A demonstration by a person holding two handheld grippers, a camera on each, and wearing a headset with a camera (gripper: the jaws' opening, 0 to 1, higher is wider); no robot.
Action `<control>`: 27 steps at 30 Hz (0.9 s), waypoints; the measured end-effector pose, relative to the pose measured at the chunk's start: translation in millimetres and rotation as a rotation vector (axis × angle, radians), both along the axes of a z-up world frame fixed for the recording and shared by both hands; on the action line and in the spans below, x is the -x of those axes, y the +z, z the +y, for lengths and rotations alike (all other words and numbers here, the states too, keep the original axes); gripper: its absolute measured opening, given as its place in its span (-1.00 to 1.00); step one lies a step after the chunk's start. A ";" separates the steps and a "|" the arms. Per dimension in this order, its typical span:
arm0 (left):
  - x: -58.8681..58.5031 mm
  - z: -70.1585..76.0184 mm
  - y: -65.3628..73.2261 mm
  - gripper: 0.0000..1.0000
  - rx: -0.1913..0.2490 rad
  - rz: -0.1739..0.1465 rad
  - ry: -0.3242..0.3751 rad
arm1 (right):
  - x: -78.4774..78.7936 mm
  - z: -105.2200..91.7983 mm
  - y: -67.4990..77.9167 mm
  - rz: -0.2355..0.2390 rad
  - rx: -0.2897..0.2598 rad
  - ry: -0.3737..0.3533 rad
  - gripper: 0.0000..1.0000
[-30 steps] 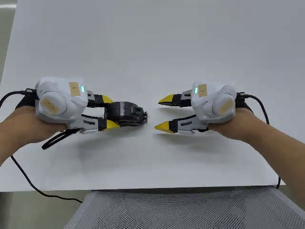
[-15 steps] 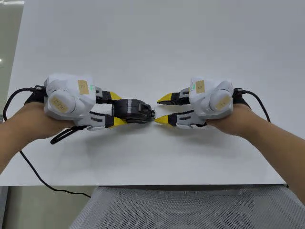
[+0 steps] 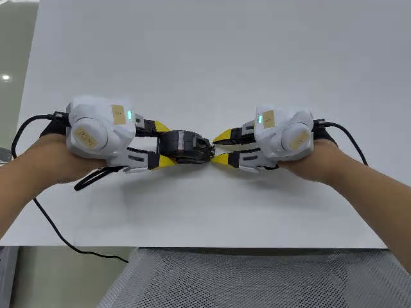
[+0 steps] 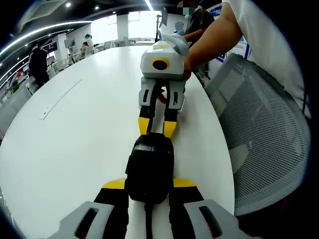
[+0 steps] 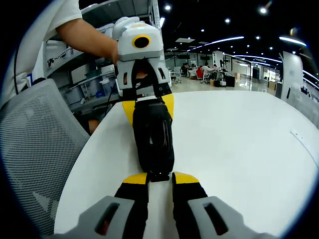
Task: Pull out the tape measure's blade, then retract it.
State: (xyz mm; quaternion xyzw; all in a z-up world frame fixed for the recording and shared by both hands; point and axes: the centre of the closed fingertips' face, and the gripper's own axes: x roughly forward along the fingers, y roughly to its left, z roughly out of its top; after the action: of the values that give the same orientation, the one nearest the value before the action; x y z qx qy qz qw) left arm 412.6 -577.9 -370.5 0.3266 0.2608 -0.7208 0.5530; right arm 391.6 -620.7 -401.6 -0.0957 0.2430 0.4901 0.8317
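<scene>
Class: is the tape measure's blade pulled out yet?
No: the tape measure sits in the left gripper, with the right gripper at its tip, nothing drawn out.

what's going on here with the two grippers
A person is working two handheld grippers over a white table. The left gripper clamps a black tape measure by its case. The right gripper has its jaws narrowed around the blade's hook end; whether they grip it yet is unclear. No blade is pulled out yet.
</scene>
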 end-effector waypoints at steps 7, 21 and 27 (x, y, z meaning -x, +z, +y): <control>-1.1 -0.5 -1.0 -0.44 -0.001 0.003 -0.002 | 0.5 1.1 -0.5 -0.011 -0.001 0.018 -0.70; -0.6 -0.5 -1.7 -0.44 -0.006 0.000 -0.004 | 1.1 2.9 -1.2 -0.017 0.006 0.047 -0.76; -0.2 0.3 -1.5 -0.44 -0.006 -0.002 -0.002 | 0.4 2.7 -2.2 -0.016 0.009 0.040 -0.78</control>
State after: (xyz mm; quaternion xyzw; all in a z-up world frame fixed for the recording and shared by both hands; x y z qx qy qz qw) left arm 412.8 -577.6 -372.0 0.3290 0.2621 -0.7203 0.5515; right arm 391.3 -618.0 -403.8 -0.1083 0.2364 0.5047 0.8232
